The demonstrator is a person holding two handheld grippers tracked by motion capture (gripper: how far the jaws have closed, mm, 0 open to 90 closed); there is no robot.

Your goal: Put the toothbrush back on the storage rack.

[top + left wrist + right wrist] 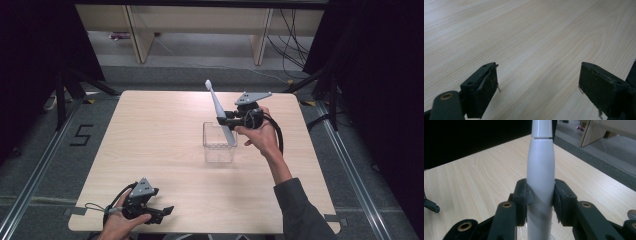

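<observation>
White plastic electric toothbrush (218, 109) clamped in right gripper (223, 120) jaws, near upright, lower end inside clear plastic box (219, 148); left gripper (167, 210) jaws wide, empty.

Both grippers (145, 202) (226, 120) are black with brass-ringed screw holes, grey three-cornered top plates, black trailing cables; one dark grey sleeve (300, 210).

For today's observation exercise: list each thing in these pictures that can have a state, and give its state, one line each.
Electric toothbrush: tilted, brush end up, lower end inside the container.
Clear container: upright on the table, open-topped.
Right gripper: shut on the toothbrush handle.
Left gripper: open, nothing between the jaws, low over the table.
</observation>
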